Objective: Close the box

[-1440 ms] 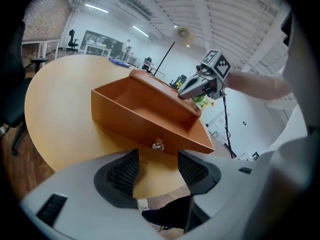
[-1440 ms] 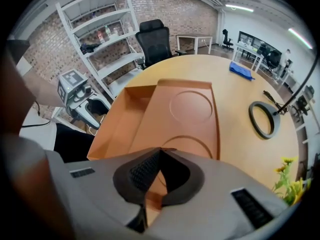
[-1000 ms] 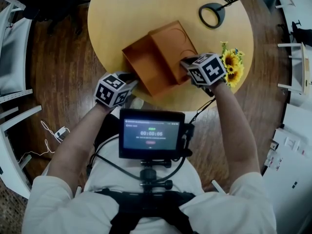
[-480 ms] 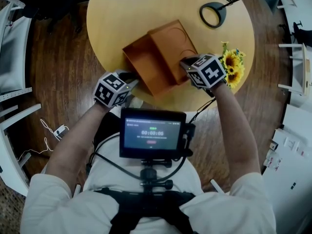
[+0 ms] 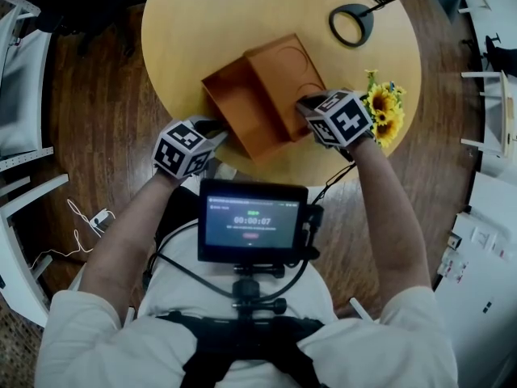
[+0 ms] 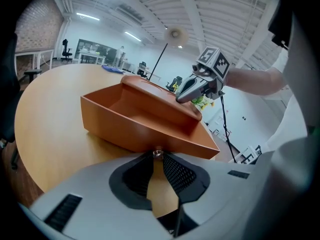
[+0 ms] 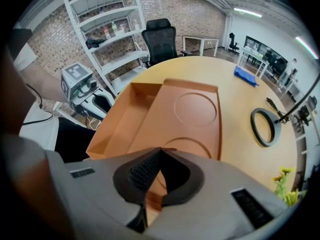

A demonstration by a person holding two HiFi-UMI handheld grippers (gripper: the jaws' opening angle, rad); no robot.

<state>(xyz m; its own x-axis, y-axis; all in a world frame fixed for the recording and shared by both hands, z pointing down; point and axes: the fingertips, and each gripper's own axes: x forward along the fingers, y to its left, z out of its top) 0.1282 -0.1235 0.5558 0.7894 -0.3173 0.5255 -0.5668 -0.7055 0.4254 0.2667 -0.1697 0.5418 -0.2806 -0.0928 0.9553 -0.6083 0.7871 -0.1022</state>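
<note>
1. Since a moment ago the left gripper [image 6: 158,157] has moved closer, held low, and its jaws are now pinched on the box's [image 6: 125,131] front knob [image 6: 157,152].
2. The right gripper [image 7: 160,150] points steeply down with its jaws together, tips on the lid [image 7: 190,109].
3. The box sits at the near edge of the round wooden table [image 5: 202,23], with a brick wall [image 7: 185,9] and shelves [image 7: 107,34] beyond.

A brick wall [image 7: 187,9] backs white shelving [image 7: 114,30] and a black office chair [image 7: 160,38]; wooden floor [image 5: 105,95] surrounds the round worktop [image 5: 202,23].

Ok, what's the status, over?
Left gripper shut on front knob. Right gripper shut, tips on lid. Lid half across box, not closed. Nothing in the way.
</note>
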